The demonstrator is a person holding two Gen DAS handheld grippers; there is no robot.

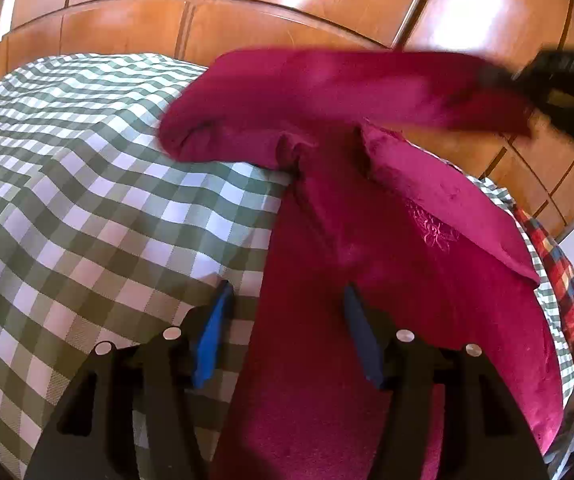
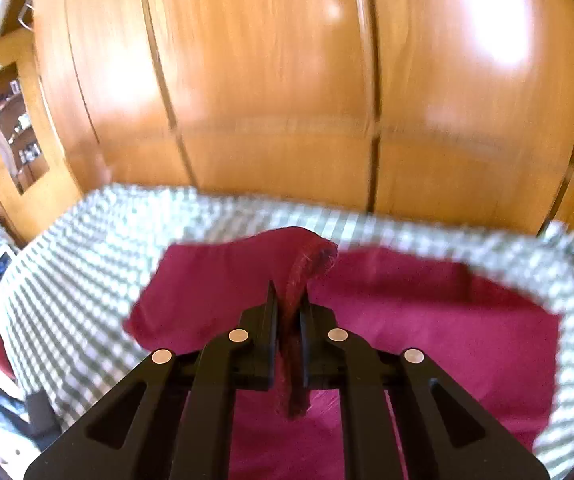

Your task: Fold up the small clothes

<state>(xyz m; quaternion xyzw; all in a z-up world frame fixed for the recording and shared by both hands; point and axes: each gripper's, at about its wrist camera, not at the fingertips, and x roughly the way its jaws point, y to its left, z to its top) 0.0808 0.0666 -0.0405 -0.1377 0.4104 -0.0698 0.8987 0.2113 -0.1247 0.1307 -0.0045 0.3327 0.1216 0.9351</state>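
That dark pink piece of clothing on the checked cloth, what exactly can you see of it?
The magenta garment looks like soft, slightly fuzzy fabric, with a small tone-on-tone embroidered motif on it. Most of it lies spread on the green-and-white checked cloth. One edge is lifted off the surface: the right gripper is shut on a bunched strip of it, pulling it across above the rest. The left gripper is open, its fingers straddling the garment's near edge without pinching it. The lifted part is blurred.

Glossy wood wardrobe (image 2: 287, 80) behind checked bedspread (image 1: 87, 200).
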